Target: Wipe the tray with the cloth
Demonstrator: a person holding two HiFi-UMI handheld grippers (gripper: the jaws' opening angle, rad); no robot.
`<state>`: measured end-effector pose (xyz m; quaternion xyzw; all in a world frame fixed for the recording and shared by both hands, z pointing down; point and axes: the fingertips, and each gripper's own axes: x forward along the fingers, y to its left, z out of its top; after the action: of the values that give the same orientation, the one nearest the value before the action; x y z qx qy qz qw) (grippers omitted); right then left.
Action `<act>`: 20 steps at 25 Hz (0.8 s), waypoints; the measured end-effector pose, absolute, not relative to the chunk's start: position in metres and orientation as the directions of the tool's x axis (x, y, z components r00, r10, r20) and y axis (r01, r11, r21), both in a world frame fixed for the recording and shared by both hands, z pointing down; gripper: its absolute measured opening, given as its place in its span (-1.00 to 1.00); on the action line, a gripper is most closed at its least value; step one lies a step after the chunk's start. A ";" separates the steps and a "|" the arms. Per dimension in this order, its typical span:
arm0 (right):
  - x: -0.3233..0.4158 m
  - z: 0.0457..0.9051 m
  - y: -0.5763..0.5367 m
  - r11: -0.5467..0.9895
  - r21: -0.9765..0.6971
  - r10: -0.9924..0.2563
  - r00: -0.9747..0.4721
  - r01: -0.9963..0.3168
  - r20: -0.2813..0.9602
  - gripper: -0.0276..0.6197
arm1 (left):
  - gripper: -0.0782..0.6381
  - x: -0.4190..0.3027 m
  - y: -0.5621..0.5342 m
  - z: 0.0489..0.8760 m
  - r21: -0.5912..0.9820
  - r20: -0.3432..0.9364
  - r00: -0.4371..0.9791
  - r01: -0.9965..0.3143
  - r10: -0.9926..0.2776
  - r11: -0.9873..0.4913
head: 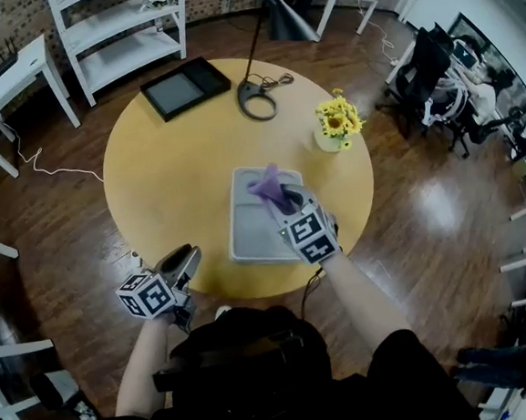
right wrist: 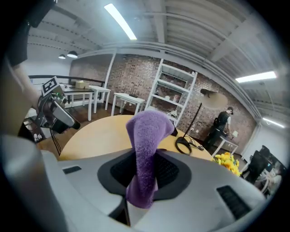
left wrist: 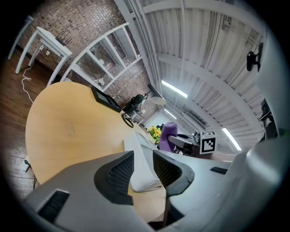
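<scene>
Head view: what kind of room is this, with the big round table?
Probably an office or workshop room, not a home: white shelves against a brick wall, and black office chairs.

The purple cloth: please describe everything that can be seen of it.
The purple cloth looks soft and fluffy, like microfibre. It is bunched into a narrow fold, pinched between the jaws of the right gripper, with its free end sticking out beyond them. It is over the far part of the grey tray and seems not to touch it.
</scene>
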<state>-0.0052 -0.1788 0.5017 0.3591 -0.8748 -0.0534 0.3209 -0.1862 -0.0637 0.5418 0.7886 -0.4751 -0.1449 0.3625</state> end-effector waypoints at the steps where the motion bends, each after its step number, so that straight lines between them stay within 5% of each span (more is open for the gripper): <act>1: -0.017 0.502 -0.187 0.752 0.327 -0.645 -0.538 -0.572 0.543 -0.63 | -0.43 -0.188 -0.063 0.542 0.701 0.122 0.504 -0.653 -0.855 -0.285; 8: -0.071 0.508 -0.204 0.842 0.134 -0.484 -0.620 -0.523 0.617 -0.63 | -0.43 -0.201 -0.065 0.527 0.695 0.083 0.437 -0.670 -0.896 -0.263; 14: -0.077 0.513 -0.233 0.891 0.238 -0.433 -0.566 -0.386 0.701 -0.63 | -0.43 -0.206 -0.069 0.524 0.688 0.073 0.381 -0.689 -0.922 -0.230; 20: -0.103 0.532 -0.265 0.918 0.397 -0.369 -0.415 -0.021 0.832 -0.62 | -0.43 -0.152 -0.076 0.546 0.679 0.175 0.430 -0.704 -0.886 -0.208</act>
<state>-0.1027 -0.2647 0.5316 0.1181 -0.8248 -0.1650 0.5278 -0.1524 -0.0762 0.5464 0.7666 -0.5185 -0.1274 0.3567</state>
